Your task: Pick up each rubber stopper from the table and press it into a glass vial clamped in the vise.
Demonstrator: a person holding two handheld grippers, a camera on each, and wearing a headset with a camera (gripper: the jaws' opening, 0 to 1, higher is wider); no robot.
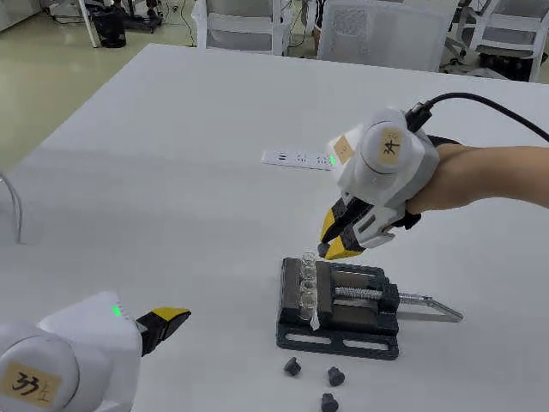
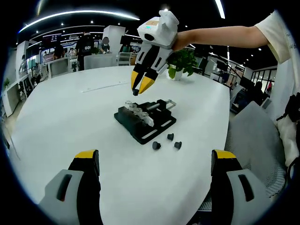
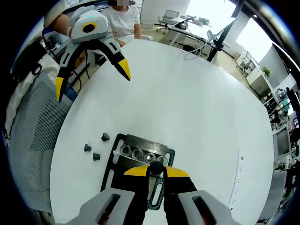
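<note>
A black vise (image 1: 343, 319) stands on the white table and clamps a row of glass vials (image 1: 306, 279). My right gripper (image 1: 336, 246) hovers just above the row's far end, shut on a dark rubber stopper (image 3: 156, 167). In the right gripper view the stopper hangs over the vials (image 3: 137, 153) in the vise (image 3: 140, 140). Three loose stoppers (image 1: 292, 366) lie on the table in front of the vise, and the left gripper view shows them (image 2: 156, 146) too. My left gripper (image 2: 155, 157) is open and holds nothing, low at the near left, well back from the vise (image 2: 157, 125).
A white power strip (image 1: 296, 159) lies on the table behind the vise. The vise's handle (image 1: 429, 307) sticks out to the right. Chairs (image 1: 377, 34) stand along the far table edge. Bare tabletop (image 1: 171, 172) spreads to the left and behind.
</note>
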